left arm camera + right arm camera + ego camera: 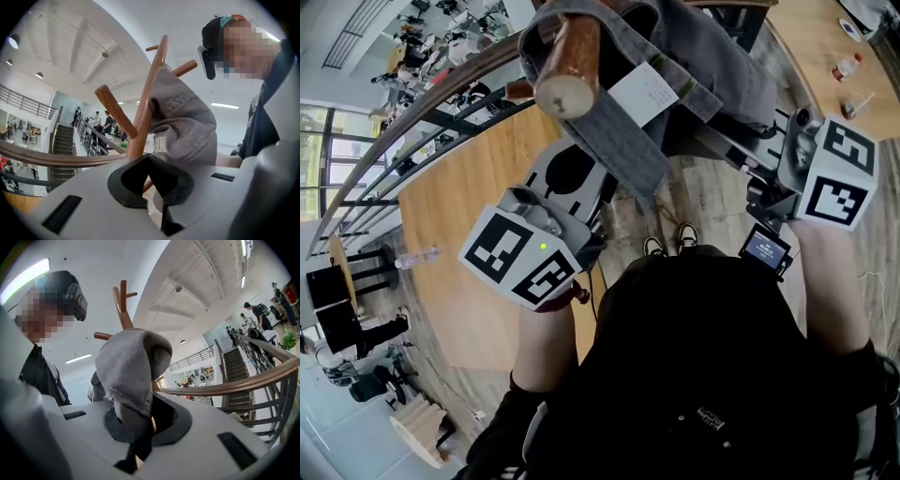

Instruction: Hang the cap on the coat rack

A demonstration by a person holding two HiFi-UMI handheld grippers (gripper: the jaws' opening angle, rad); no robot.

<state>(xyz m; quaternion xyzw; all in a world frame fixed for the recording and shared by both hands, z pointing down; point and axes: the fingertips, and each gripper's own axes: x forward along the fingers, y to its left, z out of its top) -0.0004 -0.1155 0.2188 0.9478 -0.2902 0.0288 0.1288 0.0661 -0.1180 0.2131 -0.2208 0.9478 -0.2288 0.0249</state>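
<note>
The grey cap (694, 52) is draped over the top of the wooden coat rack, and one of the rack's pegs (569, 66) sticks out toward me. A white label and a grey strap (619, 141) hang from the cap. In the right gripper view the cap (131, 371) covers a peg, and my right gripper (136, 430) is shut on its hanging fabric. My right gripper (750, 150) is at the cap's right side. In the left gripper view the cap (185, 126) hangs on the rack pole (145, 112) just beyond my left gripper (150, 185), which is shut with nothing between its jaws.
A wooden table (478, 216) with a water bottle (417, 258) stands below left. Another table (825, 56) with small items is at the top right. A curved railing (412, 117) runs behind. My shoes (670, 242) are on the wood floor by the rack's base.
</note>
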